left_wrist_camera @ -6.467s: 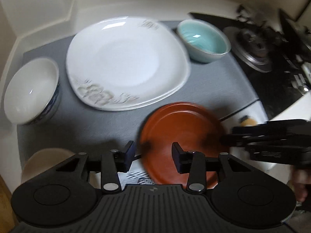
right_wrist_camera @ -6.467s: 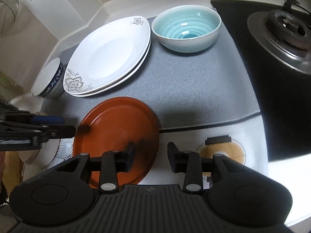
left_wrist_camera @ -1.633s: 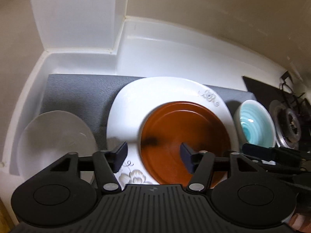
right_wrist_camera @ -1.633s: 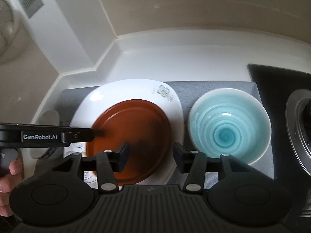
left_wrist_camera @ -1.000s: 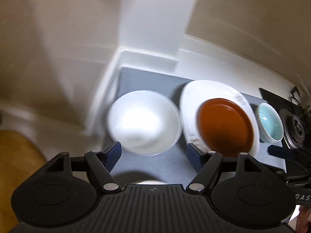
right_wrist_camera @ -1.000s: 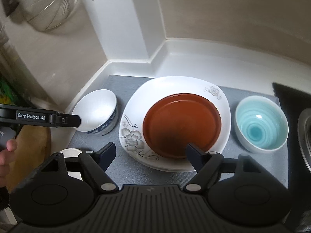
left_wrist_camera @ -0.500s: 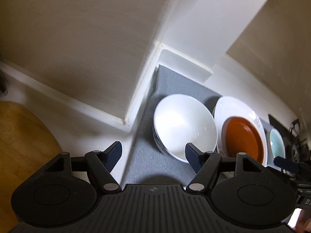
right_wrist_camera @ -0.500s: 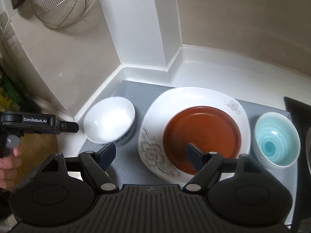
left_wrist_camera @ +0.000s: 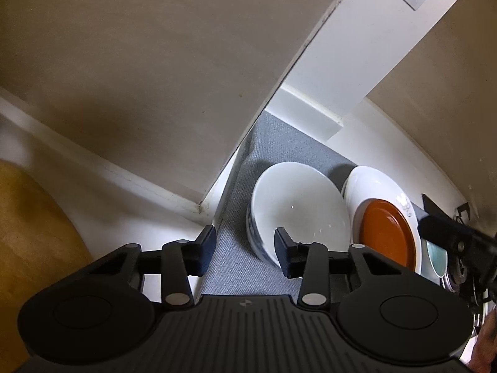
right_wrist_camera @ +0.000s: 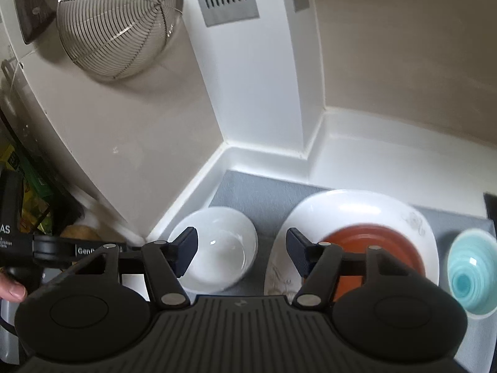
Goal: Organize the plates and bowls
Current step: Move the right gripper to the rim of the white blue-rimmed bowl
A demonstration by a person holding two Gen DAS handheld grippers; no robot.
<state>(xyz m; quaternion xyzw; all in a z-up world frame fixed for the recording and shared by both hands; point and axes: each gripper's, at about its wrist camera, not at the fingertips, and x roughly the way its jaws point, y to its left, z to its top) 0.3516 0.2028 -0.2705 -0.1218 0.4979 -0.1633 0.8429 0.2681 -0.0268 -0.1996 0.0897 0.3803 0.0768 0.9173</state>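
A white bowl with a blue pattern outside (left_wrist_camera: 298,208) stands on the grey mat (left_wrist_camera: 257,143) near the wall corner. My left gripper (left_wrist_camera: 245,253) hovers at its near rim with the jaws closing. The right finger reaches over the bowl's inside and the left finger stays outside, clear of the wall. The red plate (right_wrist_camera: 372,239) lies on the white flowered plate (right_wrist_camera: 357,208), with a teal bowl (right_wrist_camera: 472,273) to their right. My right gripper (right_wrist_camera: 240,251) hangs back above the mat with its jaws closing and nothing between them. The white bowl (right_wrist_camera: 217,248) lies beyond it.
A wire strainer (right_wrist_camera: 118,25) hangs on the beige side panel at the left, above the bowl. White walls close off the corner behind the mat. A wooden surface (left_wrist_camera: 28,236) lies left of the counter. A person's hand (right_wrist_camera: 11,289) shows at the left edge.
The left gripper moved left from the plates to the white bowl and its jaws narrowed. The right gripper drew back and up from the red plate, jaws narrowing a little.
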